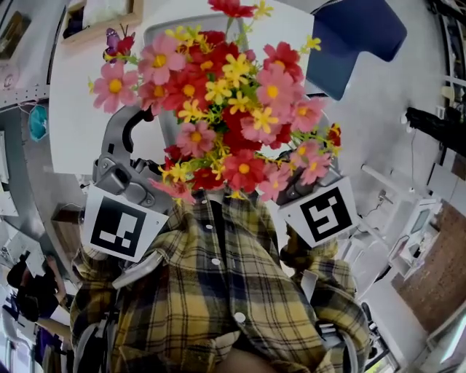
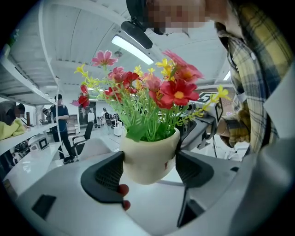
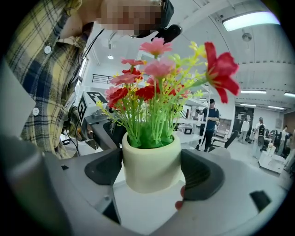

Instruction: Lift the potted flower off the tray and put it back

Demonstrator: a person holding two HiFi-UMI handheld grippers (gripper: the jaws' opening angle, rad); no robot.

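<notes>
The potted flower, a bunch of red, pink and yellow blooms in a cream pot, is held up in the air close to the person's plaid shirt. Both grippers clamp the pot from opposite sides. In the left gripper view my left gripper is shut on the pot, its dark pads pressed against the pot's walls. The right gripper view shows my right gripper shut on the same pot in the same way. From the head view the blooms hide the pot and the jaws. No tray is in view.
A white table lies below and behind the flowers, with a wooden box at its far edge and a blue chair to the right. People stand by desks in the background, and an office chair is near them.
</notes>
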